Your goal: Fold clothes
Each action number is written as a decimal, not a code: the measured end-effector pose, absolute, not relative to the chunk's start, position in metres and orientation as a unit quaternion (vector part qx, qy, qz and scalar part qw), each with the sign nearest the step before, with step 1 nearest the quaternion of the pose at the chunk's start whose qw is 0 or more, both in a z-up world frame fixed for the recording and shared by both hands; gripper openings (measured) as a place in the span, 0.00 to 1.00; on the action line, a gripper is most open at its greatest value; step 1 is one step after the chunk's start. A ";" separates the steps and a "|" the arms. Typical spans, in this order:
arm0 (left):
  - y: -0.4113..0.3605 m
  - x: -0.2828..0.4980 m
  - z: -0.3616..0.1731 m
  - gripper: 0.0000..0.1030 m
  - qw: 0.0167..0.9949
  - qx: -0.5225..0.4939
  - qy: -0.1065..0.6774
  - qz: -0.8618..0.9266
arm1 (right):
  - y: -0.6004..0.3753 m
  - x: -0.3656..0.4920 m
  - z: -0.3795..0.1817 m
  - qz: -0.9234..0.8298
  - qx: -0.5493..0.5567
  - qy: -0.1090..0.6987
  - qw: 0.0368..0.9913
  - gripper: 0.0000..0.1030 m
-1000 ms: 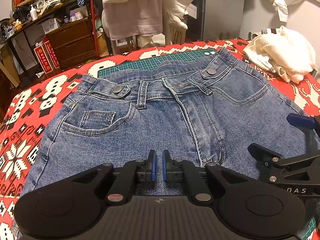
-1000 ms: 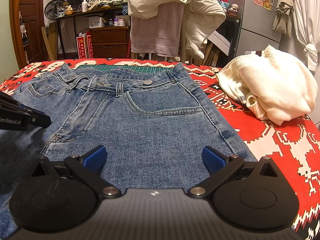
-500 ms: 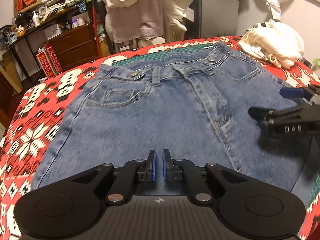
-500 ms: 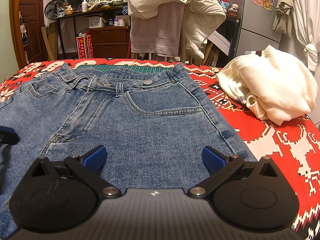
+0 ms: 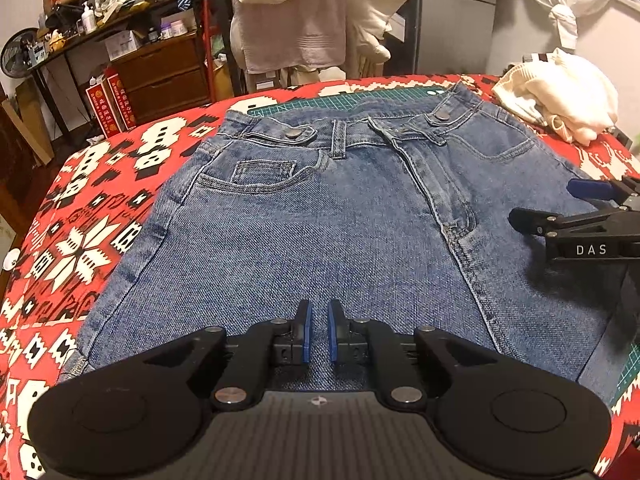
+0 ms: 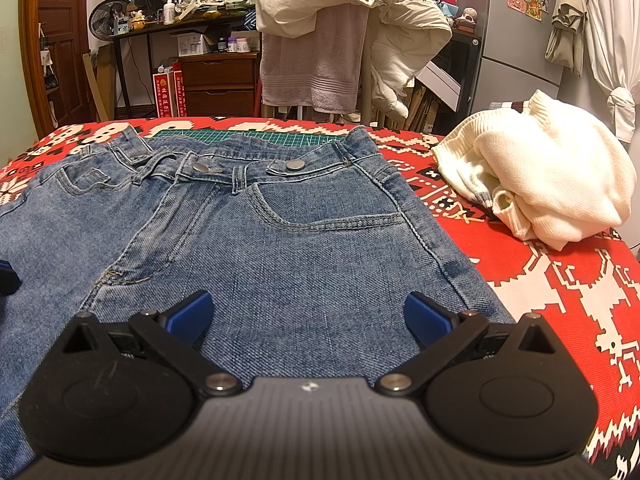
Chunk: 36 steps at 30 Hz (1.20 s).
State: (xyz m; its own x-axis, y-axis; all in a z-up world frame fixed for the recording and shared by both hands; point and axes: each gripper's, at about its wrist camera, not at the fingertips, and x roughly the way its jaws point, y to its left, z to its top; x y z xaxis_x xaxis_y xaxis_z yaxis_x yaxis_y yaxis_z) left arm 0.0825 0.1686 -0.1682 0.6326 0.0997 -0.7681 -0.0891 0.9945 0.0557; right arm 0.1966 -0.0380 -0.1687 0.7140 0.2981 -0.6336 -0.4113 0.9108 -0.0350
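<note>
Blue jeans [image 5: 340,216] lie flat, front side up, on the red patterned cloth, waistband at the far end. My left gripper [image 5: 316,332] hovers low over the left thigh near the denim's near edge, its blue pads shut to a narrow slit; no cloth shows pinched between them. My right gripper [image 6: 308,316] stands wide open over the right thigh, nothing between its pads. From the left wrist view the right gripper [image 5: 554,204] juts in over the jeans' right side. A tip of the left gripper [image 6: 8,276] shows at the right wrist view's left edge.
A cream knit sweater [image 6: 552,184] lies bunched at the table's far right. A green cutting mat [image 5: 340,100] pokes out past the waistband. Beyond the table stand a rack draped with a towel [image 6: 312,68] and a cluttered desk with drawers [image 5: 160,76].
My left gripper has drawn back and upward from the crotch area toward the jeans' near edge, still shut. The right gripper and the jeans have stayed put.
</note>
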 end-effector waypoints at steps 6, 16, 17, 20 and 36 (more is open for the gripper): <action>0.172 0.081 -0.166 0.10 0.902 0.001 0.428 0.059 | -0.038 0.197 -0.169 0.192 -0.087 0.326 0.922 1.00; 0.178 0.071 -0.162 0.09 0.902 -0.027 0.424 0.082 | -0.038 0.197 -0.169 0.192 -0.087 0.326 0.922 1.00; 0.178 0.070 -0.161 0.09 0.902 -0.030 0.422 0.085 | -0.038 0.197 -0.169 0.192 -0.087 0.326 0.922 1.00; 0.179 0.067 -0.160 0.09 0.902 -0.045 0.419 0.097 | -0.038 0.197 -0.169 0.192 -0.087 0.326 0.922 1.00; 0.158 0.082 -0.157 0.12 0.906 -0.056 0.407 0.102 | -0.038 0.196 -0.169 0.192 -0.087 0.326 0.922 1.00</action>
State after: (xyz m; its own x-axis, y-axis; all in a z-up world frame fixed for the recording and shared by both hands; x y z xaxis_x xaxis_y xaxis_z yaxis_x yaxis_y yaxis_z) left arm 0.0817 0.1578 -0.1567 0.6471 0.1398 -0.7495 -0.2312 0.9727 -0.0182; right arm 0.1964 -0.0379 -0.1687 0.7144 0.2968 -0.6337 -0.4103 0.9112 -0.0357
